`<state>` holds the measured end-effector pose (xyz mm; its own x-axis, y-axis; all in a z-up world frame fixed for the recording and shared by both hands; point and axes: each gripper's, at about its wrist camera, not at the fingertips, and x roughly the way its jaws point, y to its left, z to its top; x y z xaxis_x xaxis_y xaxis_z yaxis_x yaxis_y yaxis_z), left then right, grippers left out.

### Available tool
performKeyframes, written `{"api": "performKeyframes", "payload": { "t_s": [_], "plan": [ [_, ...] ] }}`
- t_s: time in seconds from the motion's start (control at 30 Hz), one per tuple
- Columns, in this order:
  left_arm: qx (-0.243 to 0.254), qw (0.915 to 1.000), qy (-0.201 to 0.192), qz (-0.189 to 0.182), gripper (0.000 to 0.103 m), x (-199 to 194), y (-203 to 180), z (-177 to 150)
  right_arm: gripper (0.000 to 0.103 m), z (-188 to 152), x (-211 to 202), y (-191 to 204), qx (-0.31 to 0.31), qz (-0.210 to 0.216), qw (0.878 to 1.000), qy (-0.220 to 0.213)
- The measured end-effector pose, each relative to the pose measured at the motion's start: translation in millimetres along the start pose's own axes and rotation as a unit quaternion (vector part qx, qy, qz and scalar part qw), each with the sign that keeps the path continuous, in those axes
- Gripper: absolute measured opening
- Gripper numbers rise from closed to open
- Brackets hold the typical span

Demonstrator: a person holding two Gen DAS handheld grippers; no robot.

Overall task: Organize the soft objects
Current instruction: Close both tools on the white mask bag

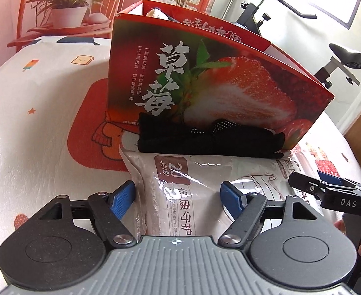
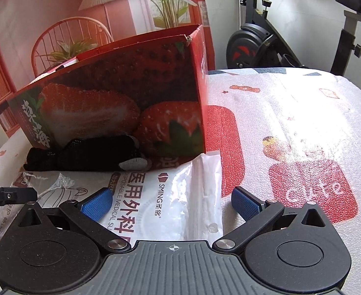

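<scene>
Mask pack (image 1: 205, 172): glossy crinkled plastic film. Black gloves (image 1: 205, 137): matt knit cloth. Strawberry box (image 1: 217, 78): smooth printed cardboard. Table cover (image 2: 291, 123): pebbled, slightly shiny. Gripper pads (image 2: 97, 204): blue ribbed rubber.

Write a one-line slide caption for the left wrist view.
Open left gripper straddling a surgical mask pack, black gloves beyond it against the strawberry box.
</scene>
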<state>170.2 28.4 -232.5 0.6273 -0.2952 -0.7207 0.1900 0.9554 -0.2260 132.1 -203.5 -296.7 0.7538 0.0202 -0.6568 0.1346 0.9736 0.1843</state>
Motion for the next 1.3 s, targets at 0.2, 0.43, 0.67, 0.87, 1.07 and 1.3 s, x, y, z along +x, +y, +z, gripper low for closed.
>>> {"api": "performKeyframes", "payload": {
  "t_s": [0.2, 0.43, 0.67, 0.87, 1.07, 1.3],
  "plan": [
    [0.0, 1.0, 0.002, -0.003, 0.079, -1.1, 0.4, -1.4, 0.103, -0.2, 0.1, 1.8, -0.003, -0.003, 1.0, 0.0],
    [-0.001, 0.9999, 0.014, -0.01, 0.079, -2.3, 0.2, -1.2, 0.103, 0.3, -0.7, 3.9, -0.009, -0.002, 1.0, 0.009],
    [0.018, 0.9976, 0.056, -0.038, 0.078, -6.2, -2.8, -1.1, 0.103, 5.7, -4.3, 5.7, -0.024, 0.02, 0.999, 0.043],
    [-0.017, 0.9957, 0.079, -0.045, 0.076, -2.3, 15.8, 10.8, 0.103, 24.6, 5.0, 3.5, -0.04, 0.035, 0.995, 0.088],
    [-0.025, 0.9931, 0.108, -0.039, 0.077, 7.2, 26.0, 27.8, 0.103, 44.9, 24.8, 0.0, -0.049, 0.034, 0.991, 0.119],
    [-0.018, 0.9882, 0.144, -0.05, 0.082, 23.5, 15.9, 42.8, 0.103, 53.8, 37.6, 8.7, -0.068, 0.036, 0.987, 0.144]
  ]
}}
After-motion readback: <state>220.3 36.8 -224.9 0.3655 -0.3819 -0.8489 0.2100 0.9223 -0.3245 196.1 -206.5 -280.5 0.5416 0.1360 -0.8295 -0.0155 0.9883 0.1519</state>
